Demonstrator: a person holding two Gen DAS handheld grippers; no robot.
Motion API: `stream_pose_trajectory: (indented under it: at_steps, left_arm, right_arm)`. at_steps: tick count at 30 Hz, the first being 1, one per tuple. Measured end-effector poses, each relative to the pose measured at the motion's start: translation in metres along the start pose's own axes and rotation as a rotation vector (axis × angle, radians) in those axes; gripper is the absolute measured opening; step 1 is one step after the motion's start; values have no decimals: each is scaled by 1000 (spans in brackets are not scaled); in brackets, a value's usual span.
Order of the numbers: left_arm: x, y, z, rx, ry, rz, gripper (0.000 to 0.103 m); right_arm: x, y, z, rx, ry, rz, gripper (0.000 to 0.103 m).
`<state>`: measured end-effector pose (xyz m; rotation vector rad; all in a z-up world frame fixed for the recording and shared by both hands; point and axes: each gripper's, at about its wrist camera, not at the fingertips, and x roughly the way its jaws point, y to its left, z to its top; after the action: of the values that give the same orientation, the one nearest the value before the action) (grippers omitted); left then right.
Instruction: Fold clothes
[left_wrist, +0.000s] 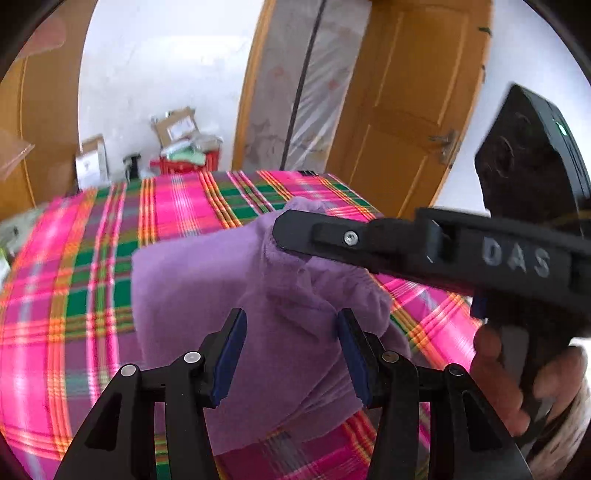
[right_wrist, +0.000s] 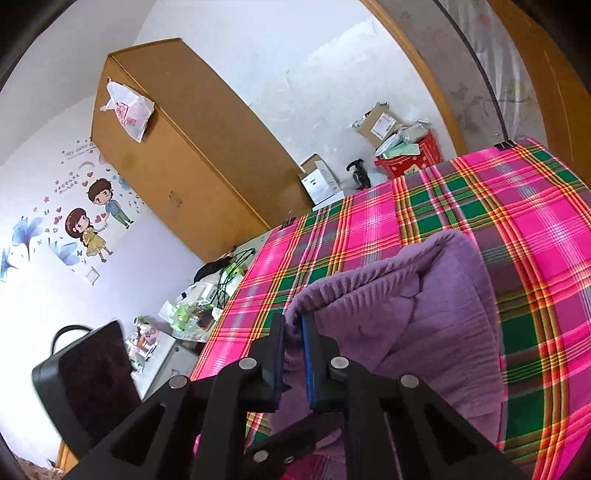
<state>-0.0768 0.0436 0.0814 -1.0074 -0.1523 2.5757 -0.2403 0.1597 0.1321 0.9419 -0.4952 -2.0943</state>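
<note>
Clamping a raised edge of the soft purple knit garment (right_wrist: 406, 295), the right hand-held gripper (right_wrist: 293, 354) appears mid-fold above the pink-and-green plaid-covered tabletop (right_wrist: 424, 206). The left hand-held gripper (left_wrist: 290, 354) hovers with jaws apart over the cloth. Next, judged: carry the edge across and align it. A red box (right_wrist: 410, 162) beyond holds packets.

Left gripper (left_wrist: 290, 350) points forward and down, jaws spread wide with nothing between the blue pads (left_wrist: 231, 354). Right gripper (right_wrist: 293, 354) is tilted, jaws pinched nearly together on a fold of purple cloth (right_wrist: 406, 314). In the left view the right gripper crosses from the right, a hand (left_wrist: 524, 384) wrapped round its handle.
</note>
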Motion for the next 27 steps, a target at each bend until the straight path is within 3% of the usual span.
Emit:
stream_pose_trajectory:
  at_steps: [6, 7, 11, 13, 20, 27]
  left_arm:
    - [6, 11, 6, -79, -8, -1, 52]
    - [7, 12, 6, -89, -11, 4, 48]
    - [11, 19, 8, -95, -5, 29, 13]
    - [12, 25, 9, -105, -7, 32, 9]
    - [6, 51, 13, -180, -48, 74, 8]
    - [-7, 74, 15, -221, -97, 133, 8]
  right_arm:
    - [2, -7, 1, 52, 37, 80, 9]
    - [2, -7, 0, 56, 42, 85, 9]
    - [1, -10, -2, 72, 41, 99, 9]
    - [-1, -14, -2, 92, 37, 107, 11]
    - [-19, -20, -11, 117, -12, 77, 14]
    - [-37, -24, -46, 89, 7, -75, 18]
